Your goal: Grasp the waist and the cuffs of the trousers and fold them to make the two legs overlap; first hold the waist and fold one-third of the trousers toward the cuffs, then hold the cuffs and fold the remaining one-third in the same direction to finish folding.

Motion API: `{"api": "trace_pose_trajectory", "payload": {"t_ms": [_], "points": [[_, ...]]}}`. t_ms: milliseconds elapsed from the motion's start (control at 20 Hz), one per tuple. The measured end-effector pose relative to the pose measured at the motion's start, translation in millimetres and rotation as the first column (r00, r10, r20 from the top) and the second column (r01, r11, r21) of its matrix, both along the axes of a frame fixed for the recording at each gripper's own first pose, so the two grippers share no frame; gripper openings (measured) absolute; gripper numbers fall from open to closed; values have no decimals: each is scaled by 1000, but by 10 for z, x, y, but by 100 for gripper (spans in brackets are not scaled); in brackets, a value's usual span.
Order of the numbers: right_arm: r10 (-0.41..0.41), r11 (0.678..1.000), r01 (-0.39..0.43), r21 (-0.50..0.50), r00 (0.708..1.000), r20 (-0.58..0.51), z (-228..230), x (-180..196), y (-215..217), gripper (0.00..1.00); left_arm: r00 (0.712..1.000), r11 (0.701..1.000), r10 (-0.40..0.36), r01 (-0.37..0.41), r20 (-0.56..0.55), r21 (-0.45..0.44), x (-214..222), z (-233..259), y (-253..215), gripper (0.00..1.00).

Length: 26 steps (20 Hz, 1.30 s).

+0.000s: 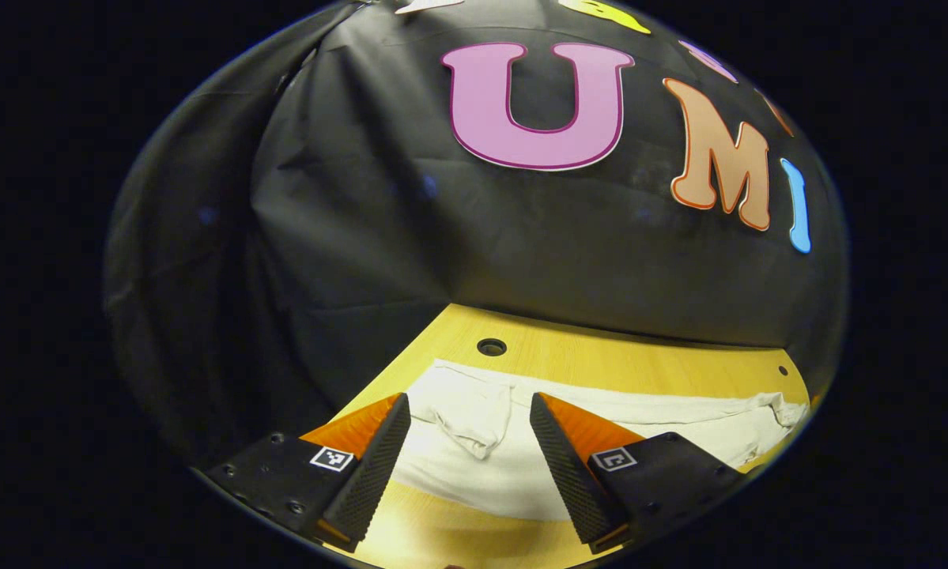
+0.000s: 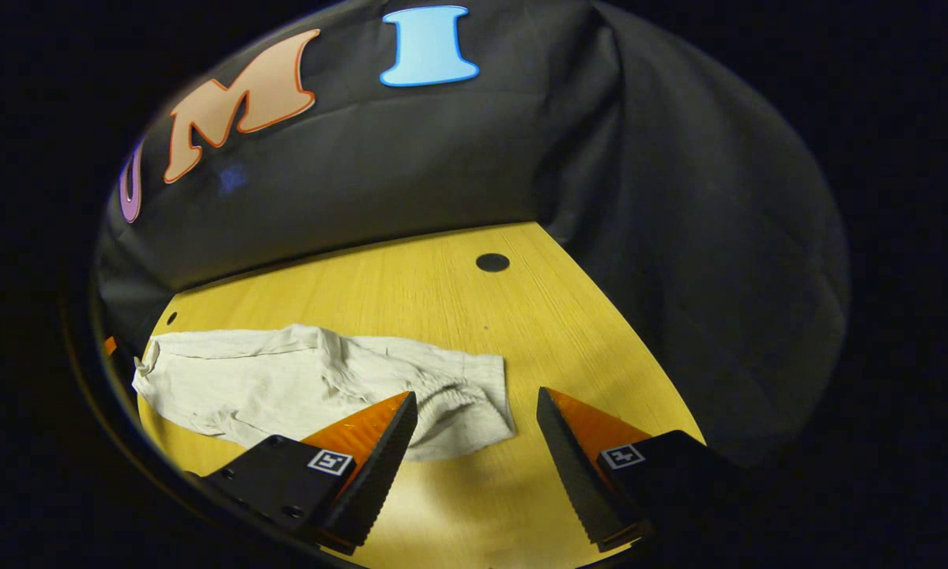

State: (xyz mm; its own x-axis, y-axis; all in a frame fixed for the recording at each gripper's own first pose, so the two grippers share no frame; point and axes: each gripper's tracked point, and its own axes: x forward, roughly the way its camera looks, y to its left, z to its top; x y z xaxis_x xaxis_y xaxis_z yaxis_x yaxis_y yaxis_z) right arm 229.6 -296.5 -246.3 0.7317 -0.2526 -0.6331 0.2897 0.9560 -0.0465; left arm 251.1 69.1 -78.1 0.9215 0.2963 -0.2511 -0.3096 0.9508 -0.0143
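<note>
With both the left claw (image 1: pixel 470 442) and right claw (image 2: pixel 474 442) held apart above the crumpled off-white cloth trousers (image 2: pixel 307 383) on the yellow wooden counter (image 2: pixel 442 292), no fold is judged begun, and waist and cuffs must first be gripped.

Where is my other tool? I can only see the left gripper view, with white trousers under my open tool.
Observer: In the right gripper view, the right tool is open, with nothing held between its fingers.
Operator: Is it over the trousers too?
Observer: Only partly. The trousers' gathered end, which looks like the waist, lies by one finger. Most of the gap between the fingers is over the bare wooden table.
</note>
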Motion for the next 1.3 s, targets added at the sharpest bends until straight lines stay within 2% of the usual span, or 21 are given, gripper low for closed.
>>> {"api": "trace_pose_trajectory", "payload": {"t_ms": [200, 300, 350, 450, 500, 550, 600, 900, 950, 1000, 1050, 1150, 1250, 1300], "points": [[-46, 995, 49, 83, 998, -37, -346, -38, -89, 98, 999, 999, 32, -31, -34, 27, -286, -71, 28, 93], [-58, 984, 64, 167, 997, -41, -449, -17, -50, 97, 998, 999, 48, -47, -36, 22, -330, -54, 28, 93], [-66, 973, 72, 218, 997, -36, -496, 1, -32, 90, 998, 998, 55, -55, -33, 27, -351, -41, 30, 93], [-71, 954, 80, 289, 997, -43, -604, 14, 40, 87, 998, 997, 62, -61, -33, 41, -380, -18, 15, 93], [-80, 954, 80, 289, 997, -13, -566, 45, 4, 93, 997, 997, 64, -62, -36, 47, -373, -15, 3, 93], [-83, 951, 85, 297, 996, -18, -624, 81, -11, 85, 997, 997, 65, -63, -39, 51, -387, -15, -22, 93], [-81, 948, 87, 306, 996, -32, -650, 59, 27, 70, 997, 997, 65, -63, -37, 51, -380, -7, -45, 93], [-52, 962, 50, 270, 999, 0, -594, 116, 42, 29, 998, 998, 57, -55, -38, 38, -326, -59, -249, 93], [-50, 964, 50, 261, 999, -6, -591, 111, 43, 14, 998, 998, 52, -50, -38, 40, -320, -63, -269, 93], [-50, 966, 50, 253, 999, -6, -589, 106, 43, 24, 998, 998, 46, -45, -34, 40, -313, -46, -287, 93], [-48, 970, 47, 240, 999, -1, -551, 103, 40, 12, 999, 998, 41, -40, -29, 39, -305, -33, -308, 93], [-50, 978, 47, 202, 999, 11, -484, 101, 35, 12, 999, 999, 35, -34, -23, 36, -299, -30, -320, 93], [-58, 983, 49, 175, 997, 48, -332, 131, 66, 5, 999, 999, 30, -29, -20, 32, -327, -24, -325, 93], [-54, 986, 44, 160, 997, 59, -290, 119, 102, 5, 999, 999, 29, -29, -17, 28, -341, -13, -305, 93]]}}
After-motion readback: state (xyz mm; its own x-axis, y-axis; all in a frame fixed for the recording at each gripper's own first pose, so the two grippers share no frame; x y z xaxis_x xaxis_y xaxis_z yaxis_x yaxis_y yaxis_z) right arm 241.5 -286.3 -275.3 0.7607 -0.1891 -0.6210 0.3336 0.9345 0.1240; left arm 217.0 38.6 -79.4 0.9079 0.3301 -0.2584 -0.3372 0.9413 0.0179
